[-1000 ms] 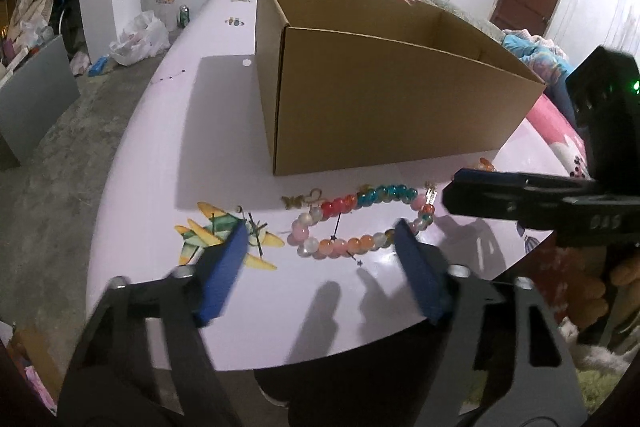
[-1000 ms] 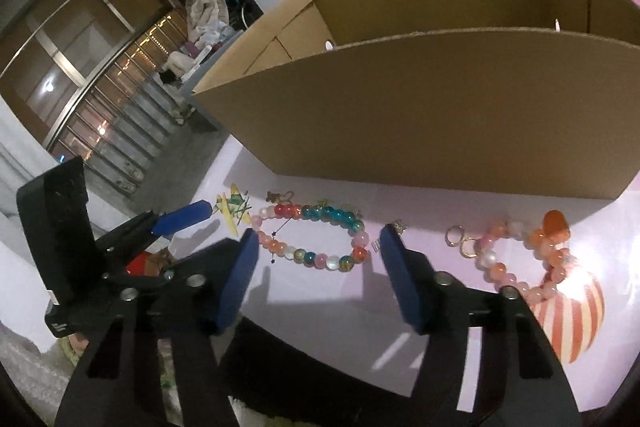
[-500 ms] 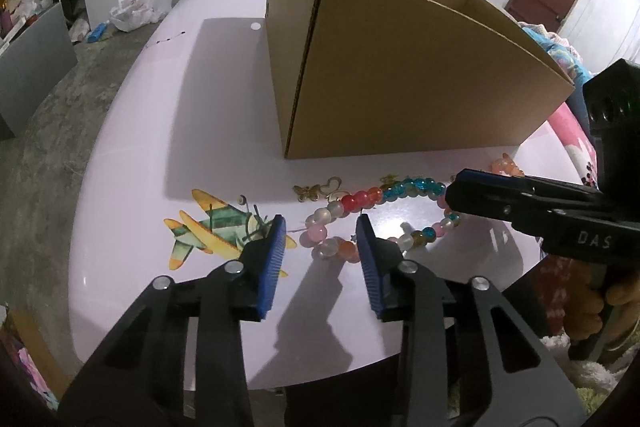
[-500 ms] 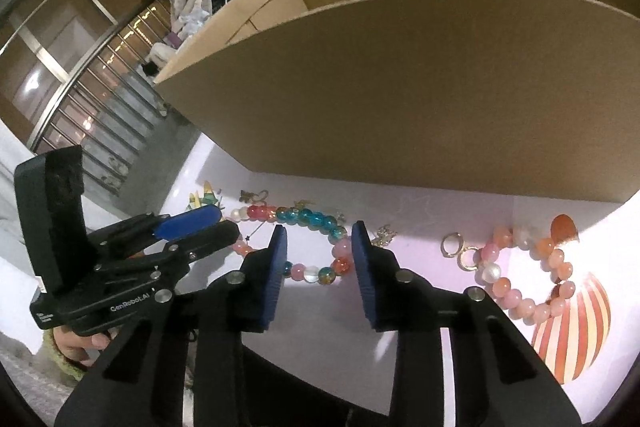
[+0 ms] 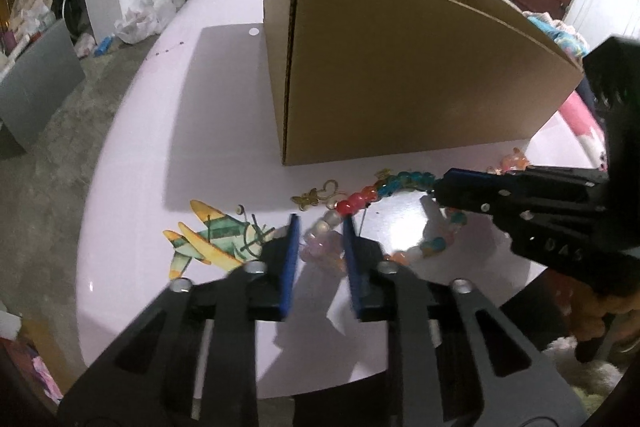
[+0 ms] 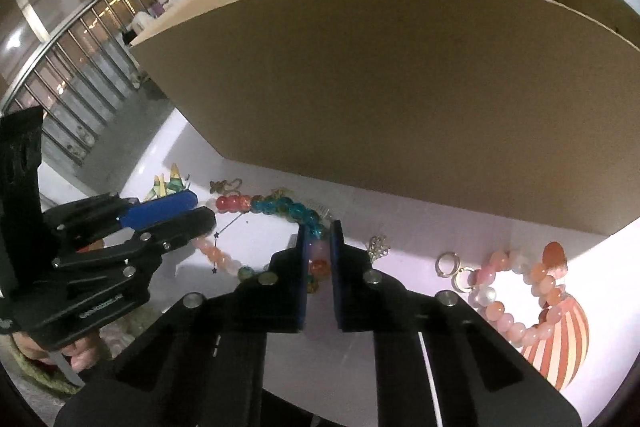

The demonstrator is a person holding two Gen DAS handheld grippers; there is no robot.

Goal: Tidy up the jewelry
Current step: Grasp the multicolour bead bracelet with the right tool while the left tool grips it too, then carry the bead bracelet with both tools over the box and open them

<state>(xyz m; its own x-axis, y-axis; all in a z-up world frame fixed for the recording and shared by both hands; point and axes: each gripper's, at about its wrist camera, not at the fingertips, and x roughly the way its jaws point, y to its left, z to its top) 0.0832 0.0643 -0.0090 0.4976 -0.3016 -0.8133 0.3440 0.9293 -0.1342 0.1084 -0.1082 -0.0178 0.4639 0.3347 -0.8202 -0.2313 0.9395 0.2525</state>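
One multicoloured glass-bead bracelet: red, teal, pink, orange beads.

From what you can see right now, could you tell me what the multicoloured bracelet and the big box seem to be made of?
Multicoloured bracelet: translucent, glossy round beads, probably glass or acrylic, since they glint and let light through. Box: plain brown corrugated cardboard, matte, with a ragged torn top edge.

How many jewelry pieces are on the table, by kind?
Beaded bracelets: 2, the multicoloured glass-bead bracelet between both grippers' closing jaws and the pink-and-orange bead bracelet.
Small gold hoop rings: 2.
Small metal charms: 2, the gold butterfly charm and the silvery charm; another may lie by the blue beads, unclear.
Total: 6.
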